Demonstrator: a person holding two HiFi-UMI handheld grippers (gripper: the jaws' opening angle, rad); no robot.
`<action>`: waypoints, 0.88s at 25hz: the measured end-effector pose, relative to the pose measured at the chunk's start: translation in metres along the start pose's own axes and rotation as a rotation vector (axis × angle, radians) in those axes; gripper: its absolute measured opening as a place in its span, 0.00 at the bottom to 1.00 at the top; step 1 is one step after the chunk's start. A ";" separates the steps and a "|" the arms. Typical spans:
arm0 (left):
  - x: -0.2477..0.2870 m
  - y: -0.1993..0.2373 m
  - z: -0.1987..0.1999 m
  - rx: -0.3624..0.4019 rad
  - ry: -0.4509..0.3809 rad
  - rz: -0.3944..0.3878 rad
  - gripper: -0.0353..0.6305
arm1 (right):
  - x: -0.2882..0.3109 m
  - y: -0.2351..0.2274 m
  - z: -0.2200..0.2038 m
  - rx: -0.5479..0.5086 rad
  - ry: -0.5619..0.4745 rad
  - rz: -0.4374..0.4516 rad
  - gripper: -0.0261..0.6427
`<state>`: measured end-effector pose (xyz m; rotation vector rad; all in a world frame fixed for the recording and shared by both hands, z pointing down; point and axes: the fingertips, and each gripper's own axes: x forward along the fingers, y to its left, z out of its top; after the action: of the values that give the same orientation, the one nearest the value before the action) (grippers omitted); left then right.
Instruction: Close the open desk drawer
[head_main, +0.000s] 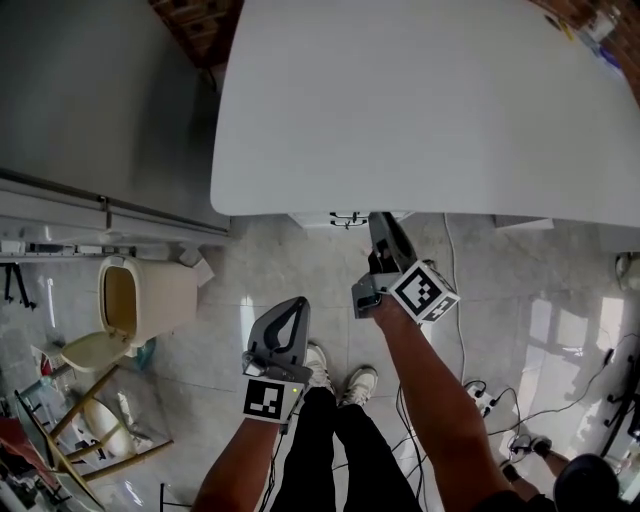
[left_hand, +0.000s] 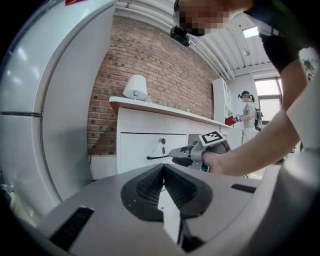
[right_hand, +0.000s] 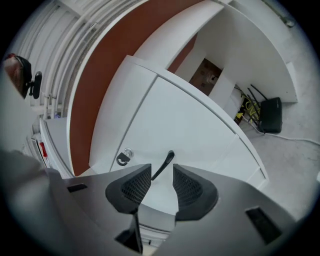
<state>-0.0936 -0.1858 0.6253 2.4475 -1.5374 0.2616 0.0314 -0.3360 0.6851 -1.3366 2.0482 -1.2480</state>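
**Right gripper poised at the drawer handle.** The right gripper stands released at the desk. Its two jaws are apart, with the dark handle of the drawer front passing between them and neither pad pressing on it.

In the right gripper view the thin bar slants from 7 o'clock to 1 o'clock through the gap and ends just past the tips. A small key lock sits on the white face at 9 o'clock from the tips, near them.

In the head view the drawer front lies dead ahead at 12 o'clock of this gripper, under the near edge of the white desk top. The gripper's own line points straight into it.

The left gripper hangs at 7 o'clock of the right one, well apart from the desk, its jaws clenched on nothing. The right hand is plainly the nearer.

From the left gripper view the front looks close to flush with the desk's face, though it cannot be told whether any gap remains. If one does, the push would likely run toward 12 o'clock, square to the front and across the bar's length.
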 end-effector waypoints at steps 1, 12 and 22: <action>-0.002 -0.001 0.002 0.002 -0.006 0.003 0.06 | -0.006 0.005 -0.001 -0.030 0.011 0.008 0.22; -0.045 -0.015 0.028 0.104 -0.007 0.064 0.06 | -0.096 0.099 0.010 -0.589 0.101 0.137 0.18; -0.074 -0.058 0.119 0.092 -0.103 0.065 0.06 | -0.179 0.198 0.036 -0.996 0.080 0.146 0.08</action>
<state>-0.0699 -0.1329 0.4848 2.5208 -1.6848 0.2263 0.0370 -0.1677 0.4756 -1.4415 2.9057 -0.1478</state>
